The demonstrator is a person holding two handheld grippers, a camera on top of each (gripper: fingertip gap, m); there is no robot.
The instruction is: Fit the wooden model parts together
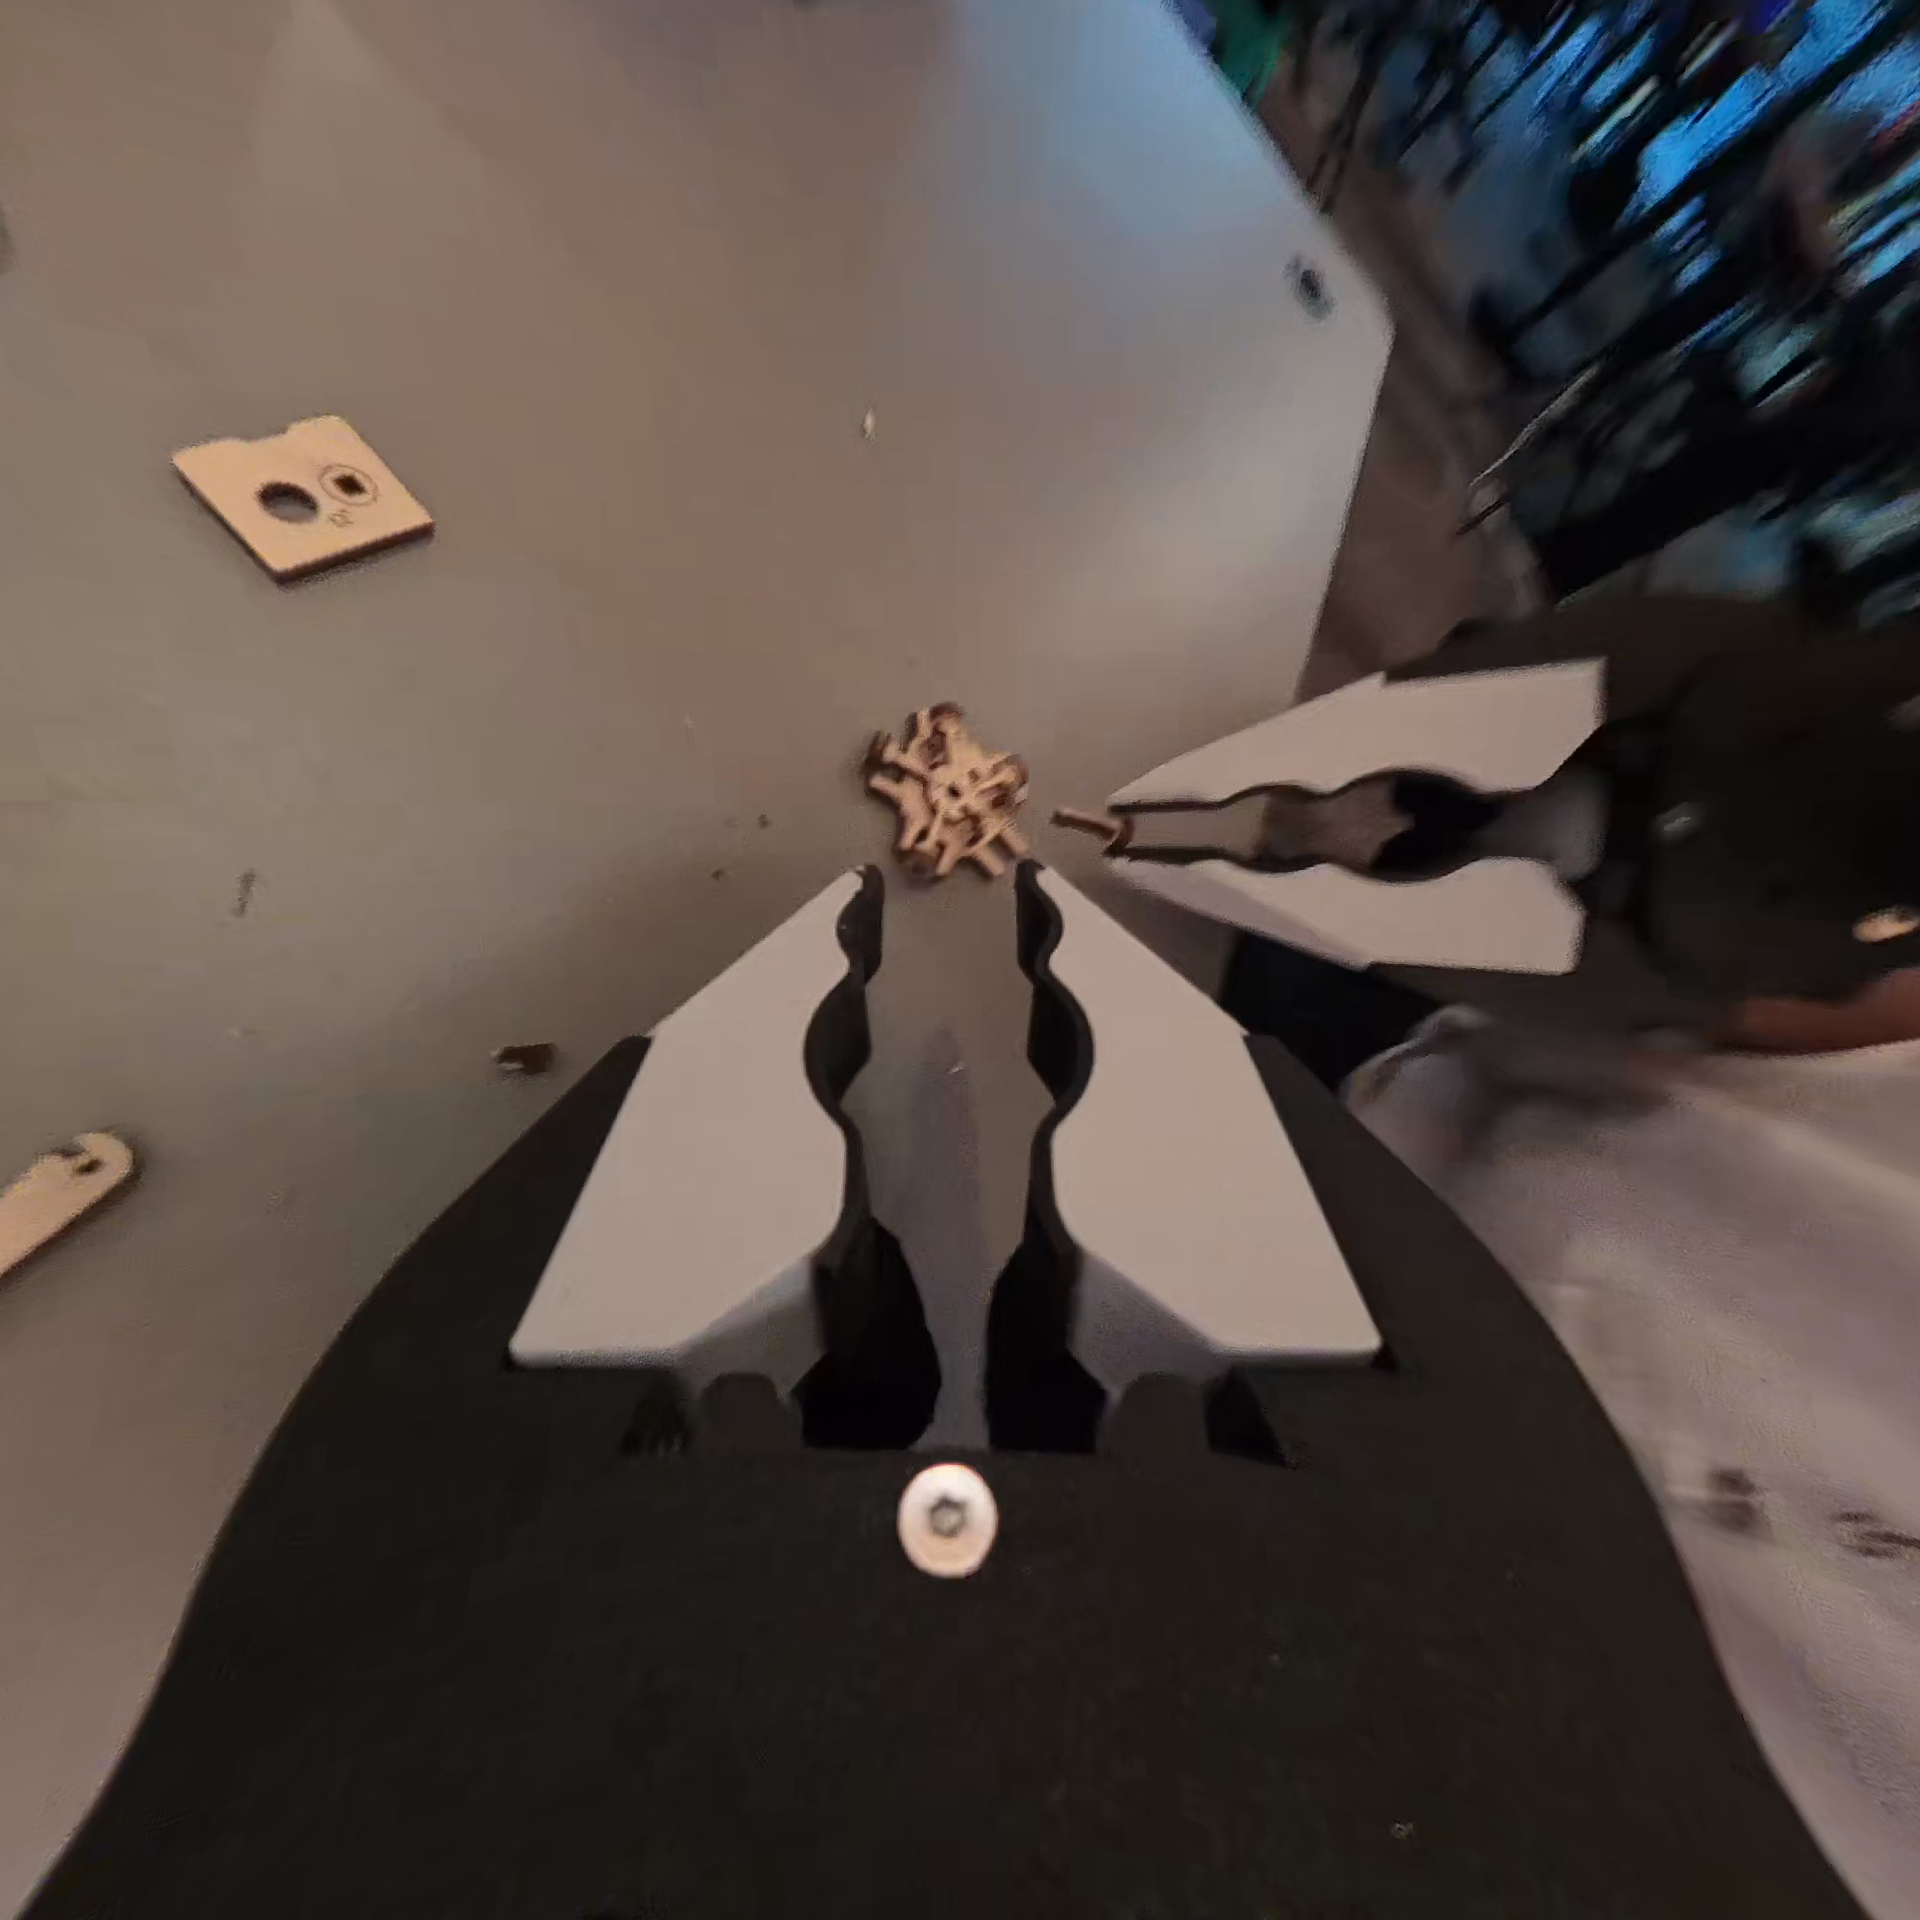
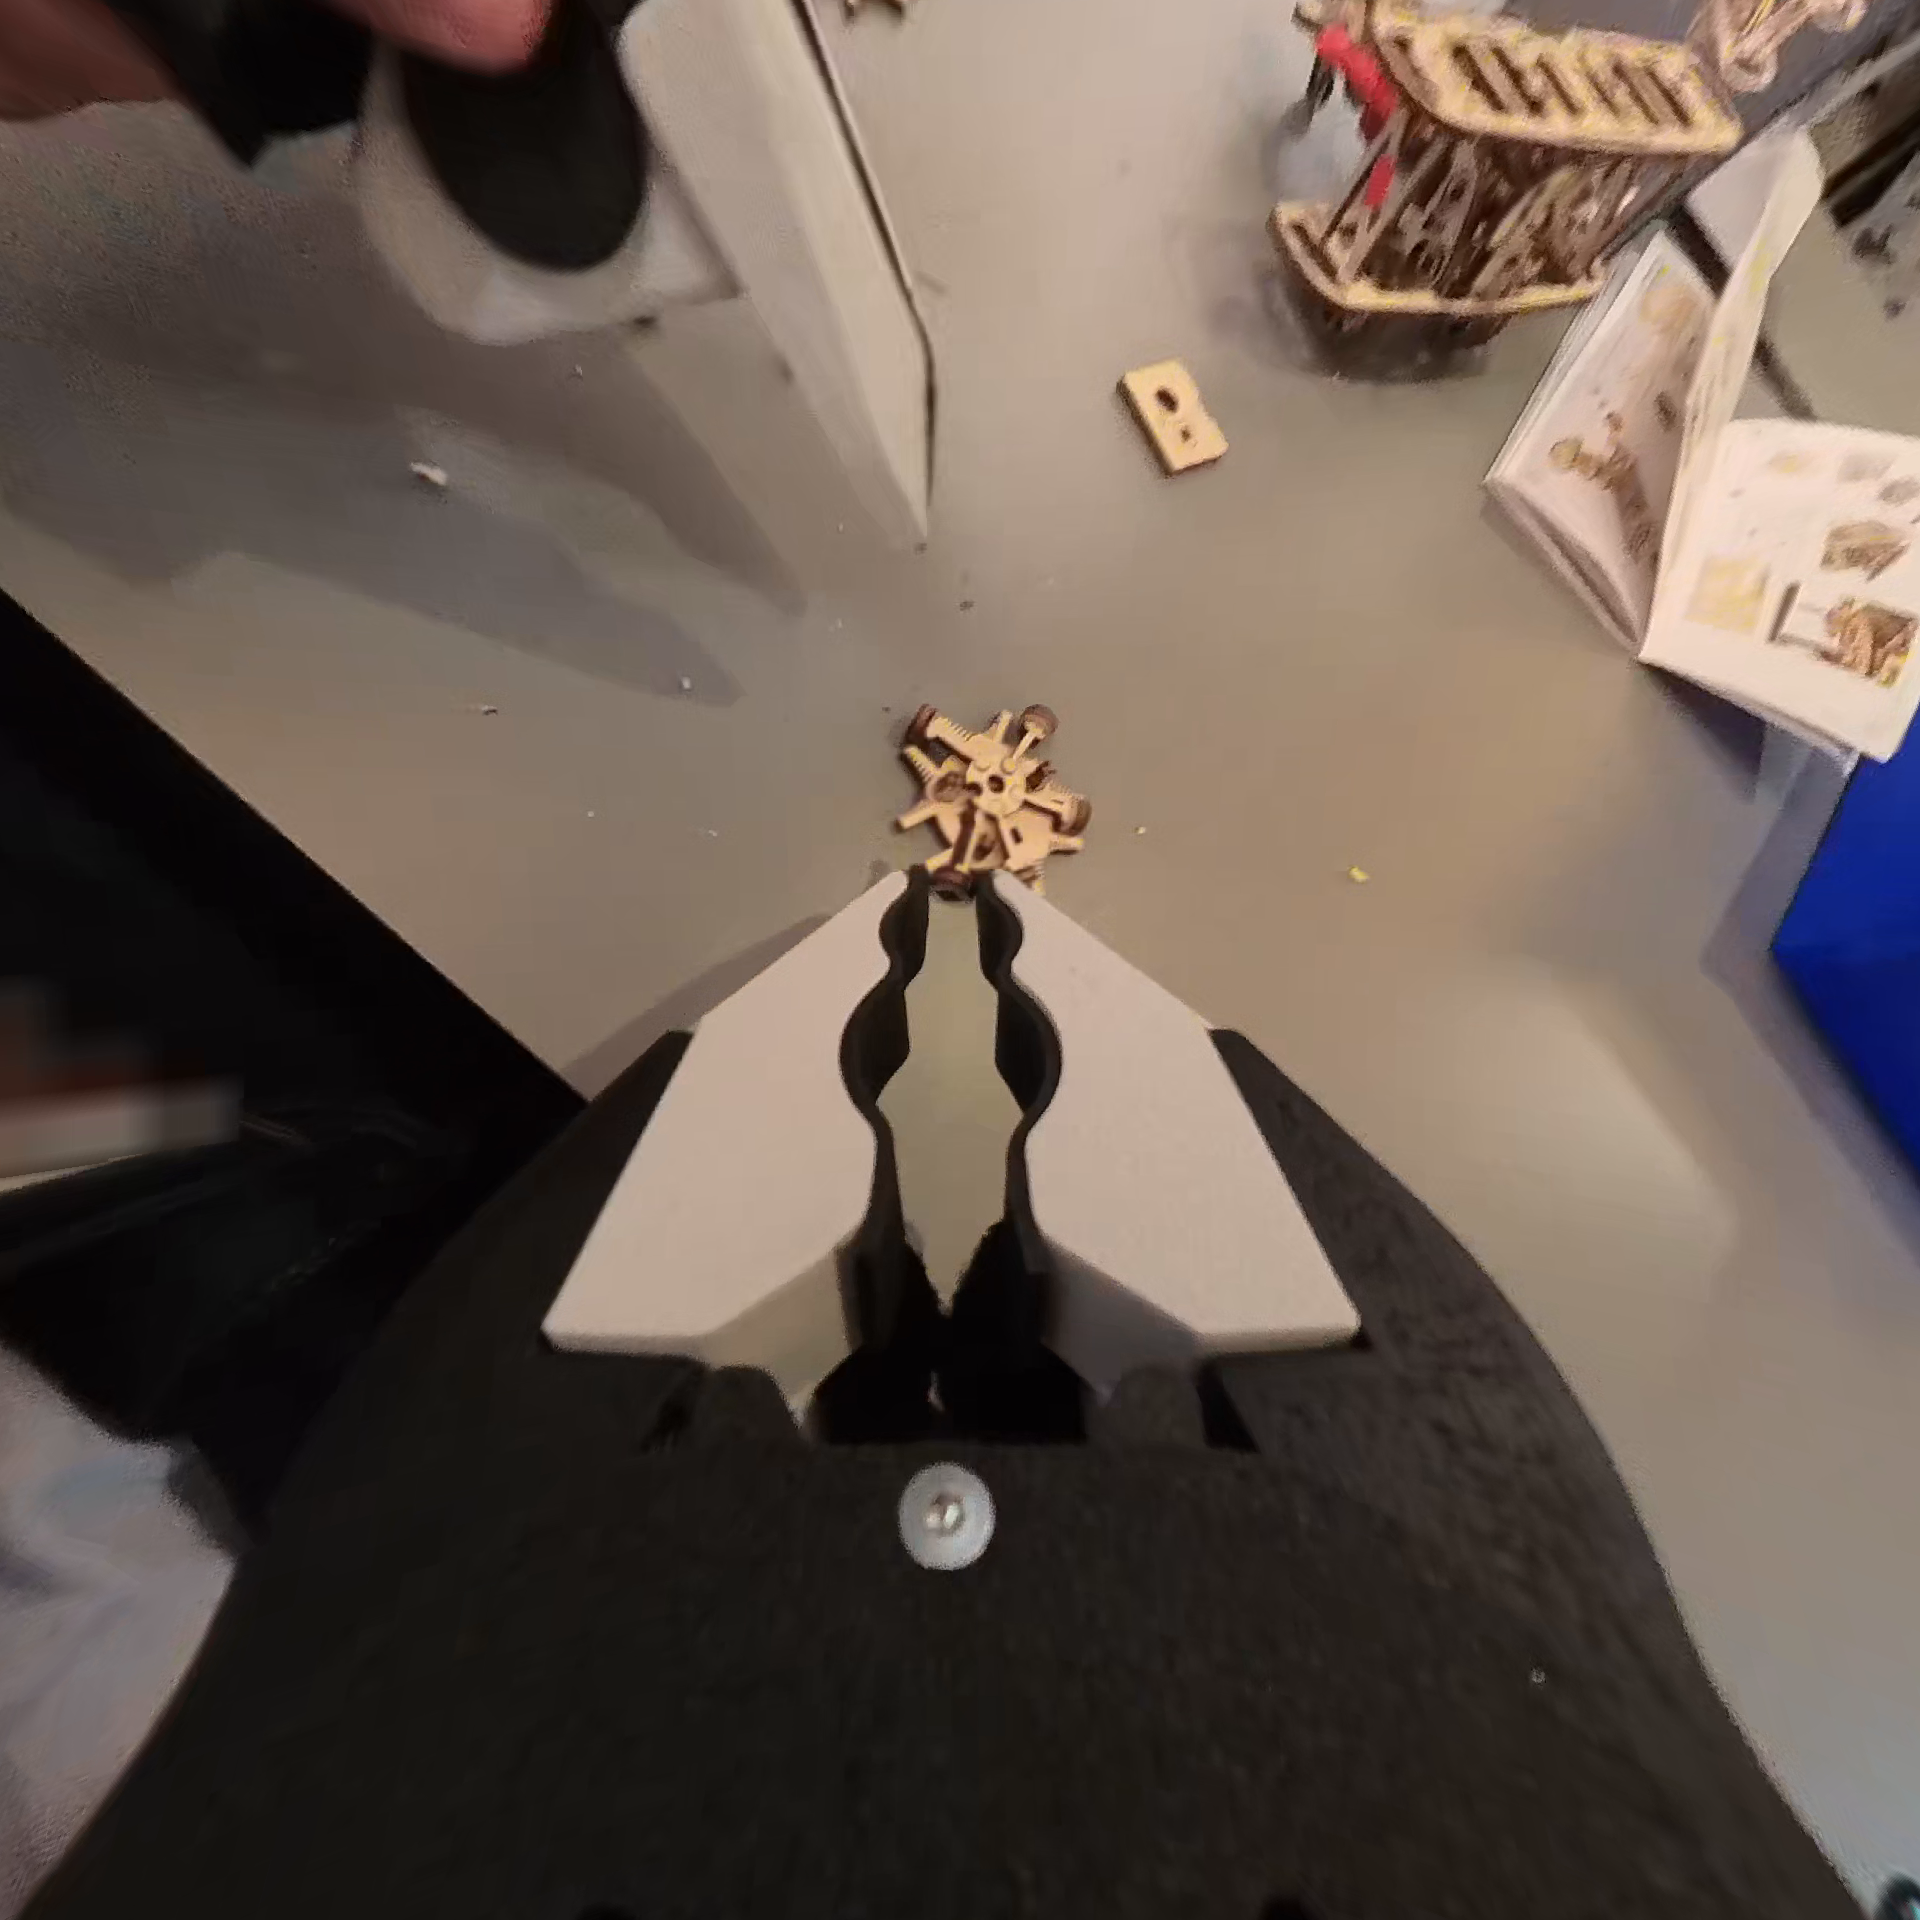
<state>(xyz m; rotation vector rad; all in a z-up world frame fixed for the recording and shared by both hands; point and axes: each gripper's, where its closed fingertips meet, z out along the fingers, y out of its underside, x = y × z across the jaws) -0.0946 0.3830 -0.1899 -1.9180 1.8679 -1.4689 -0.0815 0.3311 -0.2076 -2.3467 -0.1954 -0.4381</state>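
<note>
A small star-shaped wooden assembly [image 1: 945, 795] lies on the grey table [image 1: 623, 312]. My left gripper [image 1: 948, 883] is open and empty, its tips just short of the assembly. My right gripper [image 1: 1117, 831] comes in from the right, shut on a small wooden pin [image 1: 1081, 821] that points at the assembly, with a small gap between them. In the right wrist view the right gripper [image 2: 953, 885] pinches the pin [image 2: 951, 885] at its tips, right at the near edge of the assembly [image 2: 992, 795]. One of the left gripper's fingers [image 2: 831, 312] shows blurred at the upper left.
A flat wooden plate with holes [image 1: 301, 494] [image 2: 1172, 416] lies apart on the table. Another wooden strip [image 1: 62, 1195] lies at the left edge. A built wooden model [image 2: 1475, 156], an open booklet [image 2: 1714, 540] and a blue box [image 2: 1860, 935] stand to the right. Small wood scraps are scattered about. Tip to tip, the grippers are about 6 cm apart.
</note>
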